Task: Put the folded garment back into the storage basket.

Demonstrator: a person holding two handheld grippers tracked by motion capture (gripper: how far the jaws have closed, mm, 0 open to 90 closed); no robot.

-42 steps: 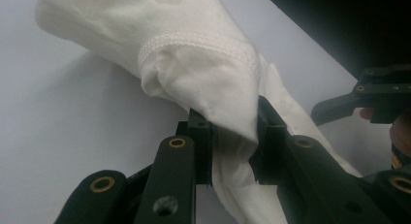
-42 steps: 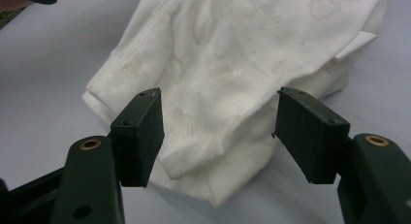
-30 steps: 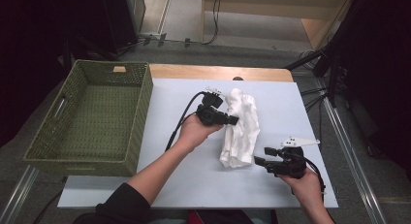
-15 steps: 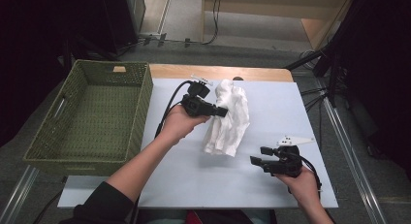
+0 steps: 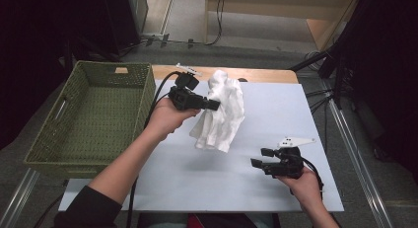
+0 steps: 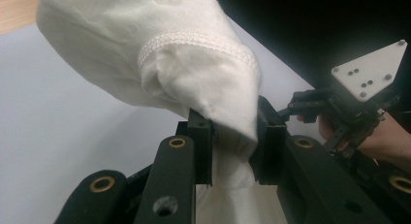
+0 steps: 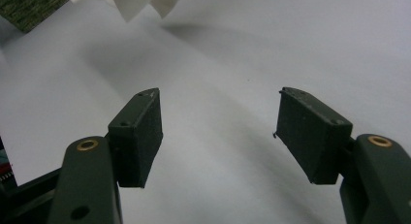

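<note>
A white cloth [image 5: 222, 114] with a lace-trimmed hem [image 6: 194, 40] hangs off the table, bunched between the pads of my left gripper [image 5: 213, 105] [image 6: 232, 136], which is shut on it. The cloth's lower corners dangle above the pale table top [image 5: 276, 104] and show as white tips [image 7: 140, 3] at the top of the right gripper view. My right gripper [image 5: 261, 158] [image 7: 220, 122] rests low near the table's front right, jaws wide open with nothing between them. It appears farther off in the left gripper view as the right gripper [image 6: 339, 112] with its grey plate.
A green woven basket [image 5: 49, 139] stands at the left of the table, its corner [image 7: 29, 6] visible in the right gripper view. A wooden strip [image 5: 266, 75] runs along the table's far edge. Dark equipment and stands surround the table.
My left gripper has lifted the white cloth off the table and carried it up and leftward, toward the basket. The right gripper has stayed in place, open.
</note>
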